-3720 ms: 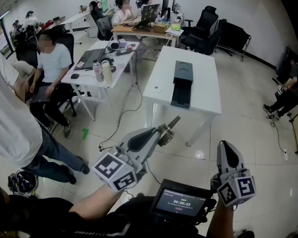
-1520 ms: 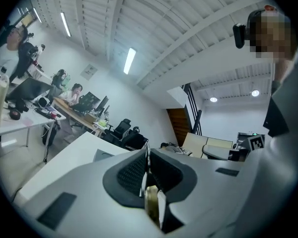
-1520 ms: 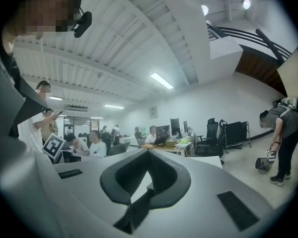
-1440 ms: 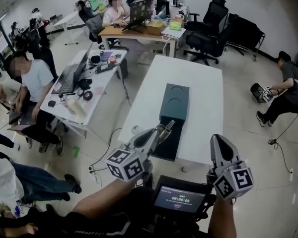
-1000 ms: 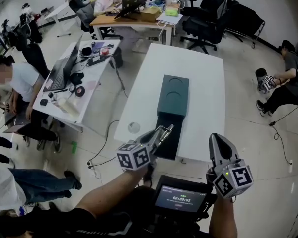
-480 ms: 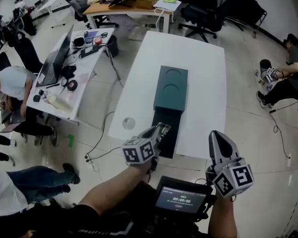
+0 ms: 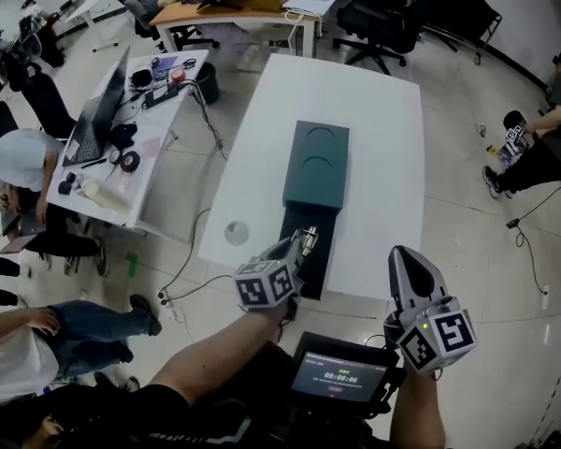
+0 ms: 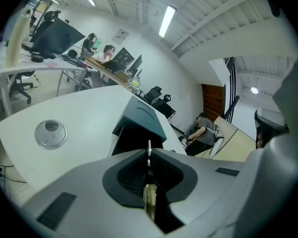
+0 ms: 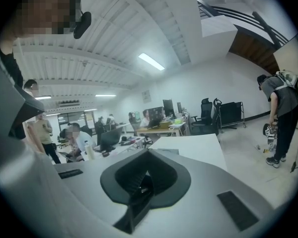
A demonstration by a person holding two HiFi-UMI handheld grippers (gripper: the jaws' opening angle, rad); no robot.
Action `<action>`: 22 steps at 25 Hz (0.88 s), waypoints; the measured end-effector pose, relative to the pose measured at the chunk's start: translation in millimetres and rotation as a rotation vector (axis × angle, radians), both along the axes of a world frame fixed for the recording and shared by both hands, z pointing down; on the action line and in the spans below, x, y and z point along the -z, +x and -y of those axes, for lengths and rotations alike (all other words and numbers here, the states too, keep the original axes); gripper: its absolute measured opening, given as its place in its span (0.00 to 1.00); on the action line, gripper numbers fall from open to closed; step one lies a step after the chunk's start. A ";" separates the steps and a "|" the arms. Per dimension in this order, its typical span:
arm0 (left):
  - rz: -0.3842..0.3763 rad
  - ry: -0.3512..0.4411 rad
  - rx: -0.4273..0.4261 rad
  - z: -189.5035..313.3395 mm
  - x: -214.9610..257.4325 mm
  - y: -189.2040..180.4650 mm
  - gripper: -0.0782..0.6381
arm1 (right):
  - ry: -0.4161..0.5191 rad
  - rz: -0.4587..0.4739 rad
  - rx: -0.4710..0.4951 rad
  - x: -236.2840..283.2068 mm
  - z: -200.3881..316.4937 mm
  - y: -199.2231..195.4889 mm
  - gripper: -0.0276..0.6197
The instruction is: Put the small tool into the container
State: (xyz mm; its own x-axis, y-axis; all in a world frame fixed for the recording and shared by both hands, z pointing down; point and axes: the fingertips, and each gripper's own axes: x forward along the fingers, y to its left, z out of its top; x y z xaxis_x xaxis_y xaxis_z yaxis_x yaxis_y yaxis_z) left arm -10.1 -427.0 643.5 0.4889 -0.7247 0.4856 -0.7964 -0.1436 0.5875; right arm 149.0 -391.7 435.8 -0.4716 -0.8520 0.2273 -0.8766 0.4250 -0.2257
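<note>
A dark teal box-shaped container [image 7: 316, 165] lies along the middle of the white table [image 7: 383, 138], with a black open section [image 7: 309, 251] at its near end. My left gripper [image 7: 303, 242] is shut on the small tool [image 7: 309, 235], a thin metal piece, over the near end of that black section. In the left gripper view the small tool [image 8: 148, 155] sticks up between the closed jaws of my left gripper [image 8: 149, 180], with the container [image 8: 141, 120] just beyond. My right gripper [image 7: 404, 256] hangs off the table's near right edge, shut and empty; in its own view my right gripper [image 9: 140, 182] holds nothing.
A round clear disc [image 7: 237, 233] lies on the table's near left corner. A desk [image 7: 122, 148] with a laptop and clutter stands to the left, people sit around it, and office chairs [image 7: 393, 17] stand at the far end. A small screen [image 7: 341, 379] sits at my chest.
The view has closed in on the white table. My left gripper, still shut on the tool, now sits over the container's near black section. The right gripper has barely moved.
</note>
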 end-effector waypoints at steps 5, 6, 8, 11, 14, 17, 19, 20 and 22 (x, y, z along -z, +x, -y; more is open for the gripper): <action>0.038 -0.054 0.005 -1.1 -9.9 3.1 0.15 | -0.003 0.007 0.012 1.4 1.4 1.0 0.07; 0.045 -0.062 0.007 -1.2 -11.5 1.8 0.15 | -0.005 0.009 0.015 1.3 0.9 0.8 0.07; 0.050 -0.071 0.009 -1.5 -14.5 1.0 0.15 | -0.008 0.012 0.019 -0.7 -0.6 0.7 0.07; 0.060 -0.077 0.003 -1.8 -18.1 3.6 0.15 | -0.010 0.017 0.022 -4.4 -1.7 0.8 0.07; 0.063 -0.093 -0.005 -1.1 -18.7 5.9 0.15 | -0.009 0.017 0.026 -3.4 -1.3 -1.8 0.07; 0.037 -0.115 0.000 -2.2 -22.0 7.1 0.15 | -0.009 0.017 0.027 -2.8 -1.1 -3.1 0.07; 0.027 -0.120 -0.002 -2.6 -24.9 8.0 0.15 | -0.007 0.017 0.028 -3.8 -1.1 -2.9 0.07; 0.025 -0.120 -0.005 -1.9 -26.1 8.4 0.15 | -0.005 0.018 0.029 -4.5 -0.9 -3.1 0.07; 0.013 -0.117 -0.011 1.0 -27.3 10.9 0.15 | -0.005 0.019 0.029 -5.7 -0.3 -2.9 0.07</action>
State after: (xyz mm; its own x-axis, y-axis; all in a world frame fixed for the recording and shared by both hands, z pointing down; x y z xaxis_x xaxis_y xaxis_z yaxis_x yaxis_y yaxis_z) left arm 0.8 -428.0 670.9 0.4900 -0.6570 0.5730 -0.8026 -0.0835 0.5906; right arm 146.1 -391.4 441.6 -0.5000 -0.8370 0.2224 -0.8597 0.4487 -0.2443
